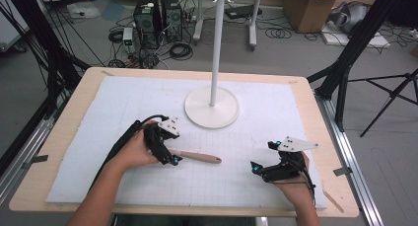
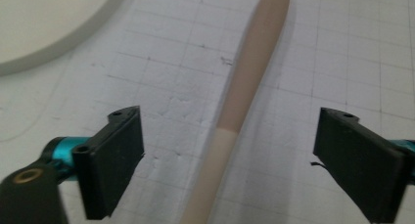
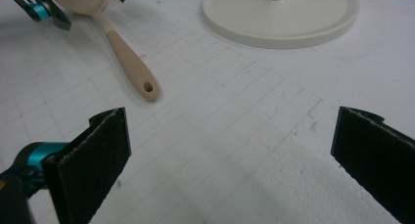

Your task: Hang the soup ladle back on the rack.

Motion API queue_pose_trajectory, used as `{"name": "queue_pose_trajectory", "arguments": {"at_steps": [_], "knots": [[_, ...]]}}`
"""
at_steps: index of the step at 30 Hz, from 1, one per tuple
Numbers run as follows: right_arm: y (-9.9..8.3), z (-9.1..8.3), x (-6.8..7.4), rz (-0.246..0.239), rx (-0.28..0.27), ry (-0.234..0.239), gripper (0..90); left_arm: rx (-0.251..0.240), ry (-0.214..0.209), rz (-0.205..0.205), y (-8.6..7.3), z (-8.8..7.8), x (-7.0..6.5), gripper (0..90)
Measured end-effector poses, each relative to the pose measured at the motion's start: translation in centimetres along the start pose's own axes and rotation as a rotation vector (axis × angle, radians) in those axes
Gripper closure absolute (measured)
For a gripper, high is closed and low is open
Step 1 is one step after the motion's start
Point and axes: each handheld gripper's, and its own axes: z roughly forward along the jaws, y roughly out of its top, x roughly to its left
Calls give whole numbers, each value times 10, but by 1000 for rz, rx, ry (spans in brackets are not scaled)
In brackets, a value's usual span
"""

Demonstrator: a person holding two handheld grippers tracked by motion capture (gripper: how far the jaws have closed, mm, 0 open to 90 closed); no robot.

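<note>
- My left gripper (image 1: 172, 159) straddles the wooden spoon (image 1: 197, 157), jaws spread, not touching it.
- The spoon lies just in front of the white stand base (image 1: 212, 112).
- My right gripper (image 1: 256, 168) rests open, right of the spoon.

Black fingers (image 2: 115, 160), teal joints, grey 3-cornered plates, black cables.
</note>
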Motion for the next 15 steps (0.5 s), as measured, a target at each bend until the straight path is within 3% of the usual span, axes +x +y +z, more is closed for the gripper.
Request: {"name": "queue_pose_trajectory", "arguments": {"at_steps": [4,15], "knots": [[-1,2,0,-2,7,3,4,30,-4,5,0,8,1,180],[-1,4,1,-3,14,4,4,51,-20,7,4,18,2,307]]}}
